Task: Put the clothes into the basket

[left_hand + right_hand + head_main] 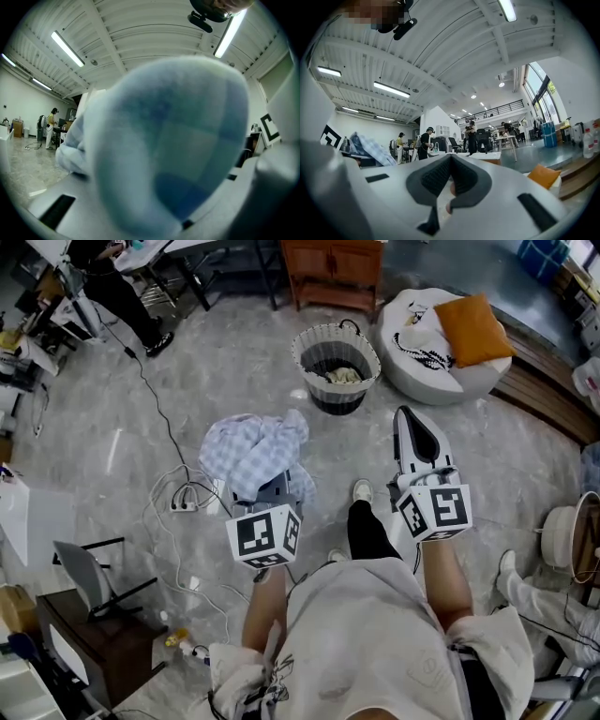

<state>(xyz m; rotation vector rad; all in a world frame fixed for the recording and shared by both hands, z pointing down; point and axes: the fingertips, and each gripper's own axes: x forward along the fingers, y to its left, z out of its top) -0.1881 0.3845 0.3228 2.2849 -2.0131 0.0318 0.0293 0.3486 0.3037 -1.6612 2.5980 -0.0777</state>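
While left tongs [278, 488] pinch checked shirt [251, 451], right tongs [412, 424] pressed together; bare floor [361, 448] before basket [302, 345] rim.

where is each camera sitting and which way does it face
Head view: on the person's head, facing steeply down at the left gripper, right gripper and round woven basket; forearms and torso show.
Left gripper view: on the left gripper, level along its fingers; the blue-and-white checked cloth they grip fills it; black head-mounted camera at top.
Right gripper view: on the right gripper, level along its closed fingers into the hall; the head-mounted camera at top.
Shared: the checked cloth shows in all three.
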